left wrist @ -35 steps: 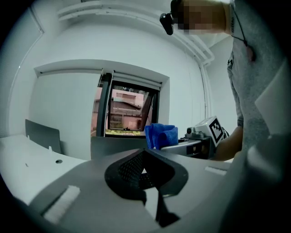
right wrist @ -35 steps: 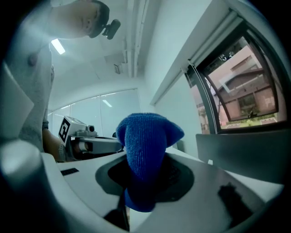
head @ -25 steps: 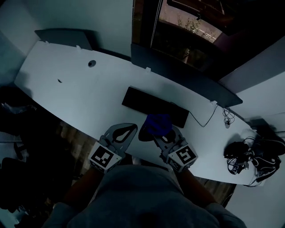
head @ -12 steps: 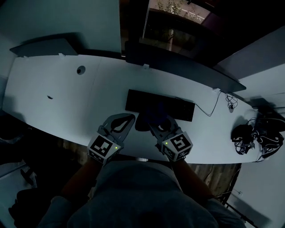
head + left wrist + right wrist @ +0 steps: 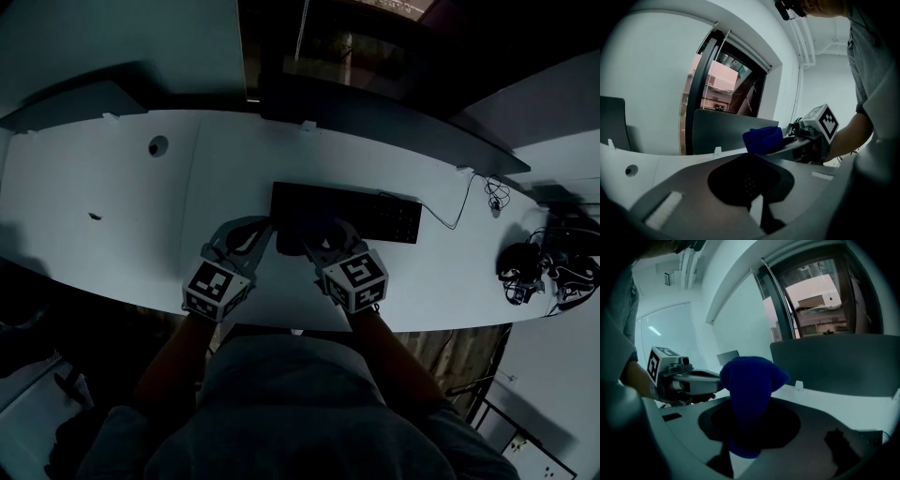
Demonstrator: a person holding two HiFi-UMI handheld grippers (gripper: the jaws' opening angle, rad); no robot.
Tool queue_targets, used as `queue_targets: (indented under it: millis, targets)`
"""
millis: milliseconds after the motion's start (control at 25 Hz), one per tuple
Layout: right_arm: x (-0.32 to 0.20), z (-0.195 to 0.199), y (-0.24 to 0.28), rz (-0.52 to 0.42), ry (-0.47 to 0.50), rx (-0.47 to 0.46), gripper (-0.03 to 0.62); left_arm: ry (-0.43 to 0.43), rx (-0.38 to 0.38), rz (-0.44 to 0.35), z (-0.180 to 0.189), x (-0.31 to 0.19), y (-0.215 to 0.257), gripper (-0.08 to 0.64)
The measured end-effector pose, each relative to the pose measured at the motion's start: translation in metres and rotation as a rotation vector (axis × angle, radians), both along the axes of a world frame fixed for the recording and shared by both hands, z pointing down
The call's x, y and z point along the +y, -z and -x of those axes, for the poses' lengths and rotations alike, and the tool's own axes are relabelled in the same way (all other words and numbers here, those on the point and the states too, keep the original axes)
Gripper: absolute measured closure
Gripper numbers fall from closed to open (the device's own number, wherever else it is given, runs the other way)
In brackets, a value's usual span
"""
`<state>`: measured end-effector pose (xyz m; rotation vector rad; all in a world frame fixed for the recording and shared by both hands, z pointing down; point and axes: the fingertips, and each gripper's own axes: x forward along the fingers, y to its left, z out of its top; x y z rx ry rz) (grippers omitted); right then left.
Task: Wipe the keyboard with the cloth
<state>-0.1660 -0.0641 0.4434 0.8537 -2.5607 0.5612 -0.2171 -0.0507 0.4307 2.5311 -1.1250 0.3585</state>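
The right gripper (image 5: 315,238) squeezed the blue cloth (image 5: 750,390) in its fingers over the keyboard (image 5: 384,217). The left gripper (image 5: 257,231) had closed, empty fingers.

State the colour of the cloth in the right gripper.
Deep blue. The cloth shows best in the right gripper view.

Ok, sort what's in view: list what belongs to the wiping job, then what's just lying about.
Job: keyboard; blue cloth; right hand-held gripper, shut on the cloth.
Lying about: tangle of cables at the right end of the desk.
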Motion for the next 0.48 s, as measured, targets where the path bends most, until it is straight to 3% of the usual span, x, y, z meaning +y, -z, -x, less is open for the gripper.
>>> queue_targets:
  millis: [320,480]
  targets:
    - [-0.032,0.025,-0.040,0.049,0.003,0.054,0.463,-0.012,-0.035,0.061,0.008,-0.025,-0.052,0.551]
    - [-0.043,0.033,-0.067,0.056,0.015,0.119,0.462,0.022,-0.033,0.107,0.017,-0.042,-0.077,0.551]
